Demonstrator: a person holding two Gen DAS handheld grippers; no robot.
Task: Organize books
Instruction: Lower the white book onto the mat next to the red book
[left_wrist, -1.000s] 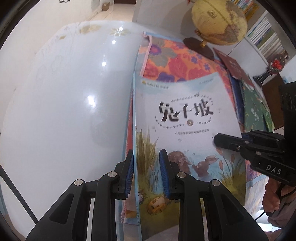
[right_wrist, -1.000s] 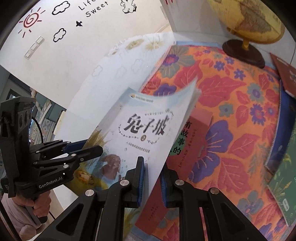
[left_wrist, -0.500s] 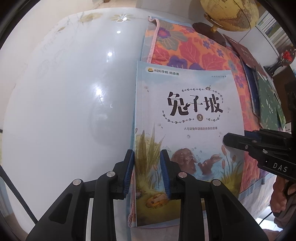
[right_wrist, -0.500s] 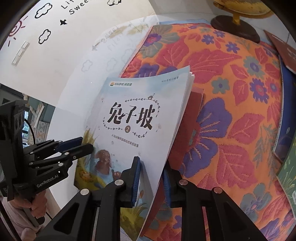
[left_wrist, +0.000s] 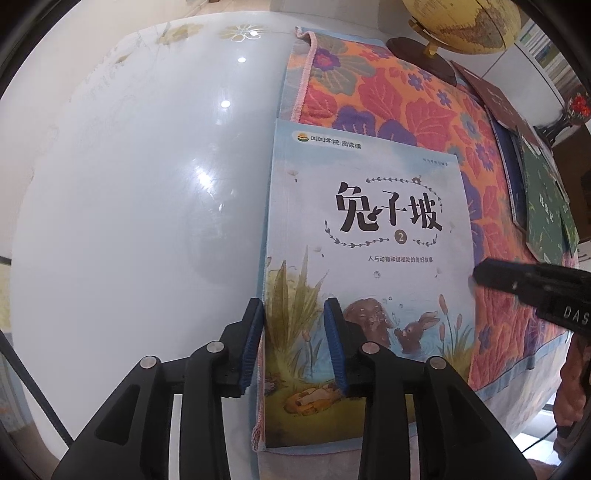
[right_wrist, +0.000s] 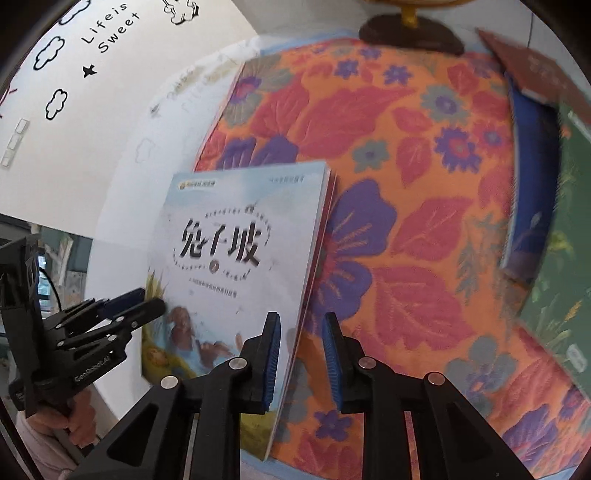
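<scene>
On the near left corner of the floral cloth (left_wrist: 406, 110) lies the pale blue book (left_wrist: 369, 229), cover up, flat over another book whose red edge I see under its right side from the right wrist. Spine runs along the cloth's left hem, beside bare white counter (left_wrist: 129, 203).

Left hand-held gripper (left_wrist: 293, 343): jaws straddle the spine near the bottom corner. They have just been opening; I see a gap at the right pad, and the left pad sits just beside the spine. Not pinching, as far as I can tell.

Right hand-held gripper (right_wrist: 301, 362): jaws straddle the book's right edge. They have been opening within the last second. Left pad lies over the cover, right pad stands clear above the cloth. Grip looks slack, though this view is blurred.

Each view shows the other gripper at the opposite side of the book.

Far right of cloth: a dark red book (left_wrist: 495, 99), a blue one (right_wrist: 532, 177) and a green one (left_wrist: 546, 210), overlapping. Globe (left_wrist: 461, 22) on a dark base at the back.
</scene>
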